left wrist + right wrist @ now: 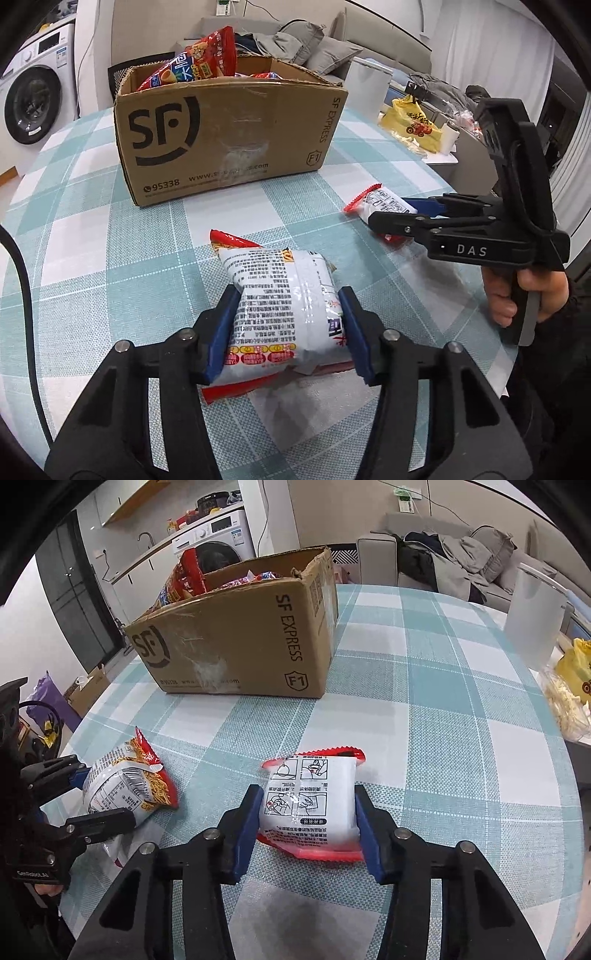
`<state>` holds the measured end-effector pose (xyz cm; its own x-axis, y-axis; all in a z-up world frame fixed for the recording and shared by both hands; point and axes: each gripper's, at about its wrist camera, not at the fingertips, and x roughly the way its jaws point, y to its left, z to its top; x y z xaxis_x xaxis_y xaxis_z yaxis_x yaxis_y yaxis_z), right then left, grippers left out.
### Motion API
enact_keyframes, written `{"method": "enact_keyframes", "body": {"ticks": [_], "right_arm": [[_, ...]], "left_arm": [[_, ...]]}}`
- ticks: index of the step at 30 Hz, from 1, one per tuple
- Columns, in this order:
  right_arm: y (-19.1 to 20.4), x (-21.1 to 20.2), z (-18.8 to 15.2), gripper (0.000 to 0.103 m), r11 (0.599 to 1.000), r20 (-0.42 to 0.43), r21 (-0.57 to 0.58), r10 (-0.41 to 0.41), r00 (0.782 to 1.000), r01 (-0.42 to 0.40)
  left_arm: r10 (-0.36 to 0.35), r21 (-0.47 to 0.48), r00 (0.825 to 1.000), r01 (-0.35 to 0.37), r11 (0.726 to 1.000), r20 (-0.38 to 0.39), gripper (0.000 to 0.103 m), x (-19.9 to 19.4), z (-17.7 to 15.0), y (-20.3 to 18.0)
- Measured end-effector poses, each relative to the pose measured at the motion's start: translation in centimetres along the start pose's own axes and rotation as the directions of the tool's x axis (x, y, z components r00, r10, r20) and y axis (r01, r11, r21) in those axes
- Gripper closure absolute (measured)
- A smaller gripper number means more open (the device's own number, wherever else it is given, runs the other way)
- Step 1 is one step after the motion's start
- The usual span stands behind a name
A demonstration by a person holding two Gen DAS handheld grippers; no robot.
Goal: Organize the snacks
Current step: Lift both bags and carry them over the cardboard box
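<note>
A white and red noodle packet (273,273) lies on the checked tablecloth (110,258), and my left gripper (289,295) is shut on it, blue pads pressing both sides. The same packet (125,782) and left gripper (107,794) show at the left of the right wrist view. A smaller white packet with a red edge (310,805) lies flat between the pads of my right gripper (307,794), which touch both its sides. In the left wrist view that packet (376,199) and the right gripper (388,212) are at the right. Behind stands an open cardboard box (221,136) holding red snack bags (207,59).
The box (240,646) stands at the far middle of the round table. A yellow bag (413,125) and a white container (532,620) sit off the table's right side. A washing machine (33,96) and a sofa with clothes (461,561) are behind.
</note>
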<state>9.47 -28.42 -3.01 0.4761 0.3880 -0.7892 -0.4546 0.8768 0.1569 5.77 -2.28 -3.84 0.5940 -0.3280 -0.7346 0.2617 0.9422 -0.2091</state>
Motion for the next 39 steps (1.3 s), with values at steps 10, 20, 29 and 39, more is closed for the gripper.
{"method": "enact_keyframes", "body": {"ticks": [10,20,29,39], "right_arm": [[0.4,-1.1,0.2,0.057,0.999,0.052,-0.012,0.036,0.998,-0.036],[1.3,-4.1,1.4,0.057,0.995,0.188,-0.028,0.097,0.977,-0.093],[2.1,-5.3,2.8,0.057,0.992,0.233,-0.043,0.124,0.965,-0.117],[3.2,-6.4,4.9,0.057,0.990,0.267,-0.059,0.141,0.953,-0.130]], "left_arm": [[0.002,-0.015,0.999,-0.002,1.000,0.046,0.052,-1.3,0.1,0.7],[0.040,-0.027,0.992,-0.037,0.999,0.120,0.052,-3.5,1.4,1.5],[0.076,-0.050,0.976,-0.067,0.996,0.206,0.052,-6.3,3.3,2.0],[0.137,-0.064,0.953,-0.124,0.990,0.270,0.052,-8.4,5.9,2.3]]}}
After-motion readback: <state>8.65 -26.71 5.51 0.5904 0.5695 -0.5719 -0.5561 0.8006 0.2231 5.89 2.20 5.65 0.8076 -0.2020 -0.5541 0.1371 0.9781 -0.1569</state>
